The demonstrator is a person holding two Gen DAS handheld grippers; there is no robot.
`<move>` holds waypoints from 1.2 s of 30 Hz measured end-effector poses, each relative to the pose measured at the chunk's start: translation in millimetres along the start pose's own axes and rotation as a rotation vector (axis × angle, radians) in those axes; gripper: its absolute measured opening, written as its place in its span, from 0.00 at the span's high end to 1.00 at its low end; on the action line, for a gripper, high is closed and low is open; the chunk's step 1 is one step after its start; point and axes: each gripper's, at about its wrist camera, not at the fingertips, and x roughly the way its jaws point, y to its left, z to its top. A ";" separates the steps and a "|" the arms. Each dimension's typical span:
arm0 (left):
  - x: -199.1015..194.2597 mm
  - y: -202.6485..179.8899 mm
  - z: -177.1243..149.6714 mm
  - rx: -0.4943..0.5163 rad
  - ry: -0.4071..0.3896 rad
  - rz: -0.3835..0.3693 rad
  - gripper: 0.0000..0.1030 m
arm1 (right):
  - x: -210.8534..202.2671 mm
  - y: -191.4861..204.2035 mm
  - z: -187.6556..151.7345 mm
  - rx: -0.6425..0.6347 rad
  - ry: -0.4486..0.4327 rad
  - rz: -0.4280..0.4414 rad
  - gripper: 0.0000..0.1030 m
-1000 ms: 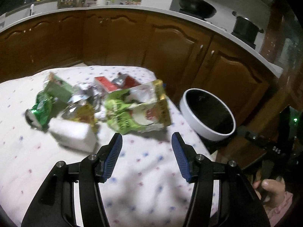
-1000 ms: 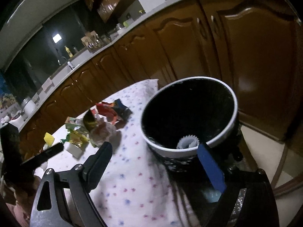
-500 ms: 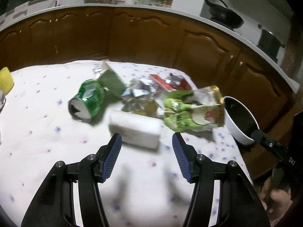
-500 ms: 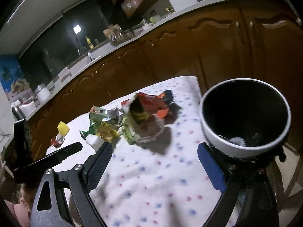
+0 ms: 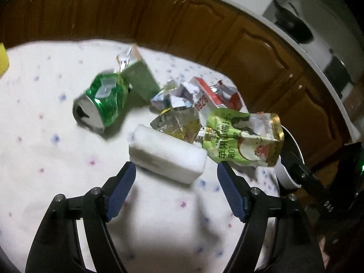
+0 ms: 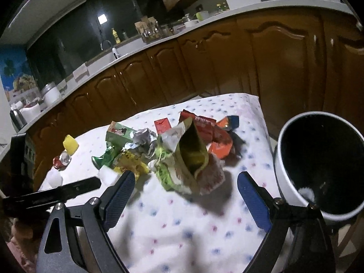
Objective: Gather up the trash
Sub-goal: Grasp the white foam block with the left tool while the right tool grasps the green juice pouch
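A pile of trash lies on the white dotted tablecloth. In the left wrist view my left gripper is open and empty, its fingers on either side of a white foam block. Behind the block lie a crushed green can, a green carton, crumpled foil, a clear wrapper, red packets and a green snack bag. In the right wrist view my right gripper is open and empty, just short of the green snack bag. A white bin with a black inside stands at the table's right edge.
Brown kitchen cabinets run behind the table under a white counter. A yellow sponge, a small red can and a second white block lie at the far left of the table. A black pan sits on the counter.
My left gripper has swung left from the bin and moved in close to the white foam block. My right gripper has drawn back from the bin and turned towards the trash pile.
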 end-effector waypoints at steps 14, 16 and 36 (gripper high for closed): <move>29.8 -1.4 -0.6 0.014 0.034 0.032 0.45 | 9.4 6.8 -1.9 0.004 0.063 0.074 0.61; 23.4 -1.2 -7.2 0.053 0.029 0.011 0.56 | -1.5 9.0 -13.3 0.008 0.068 0.089 0.61; -12.6 44.5 -30.1 0.057 0.082 0.023 0.28 | -21.0 32.4 -54.7 -0.062 0.152 0.074 0.25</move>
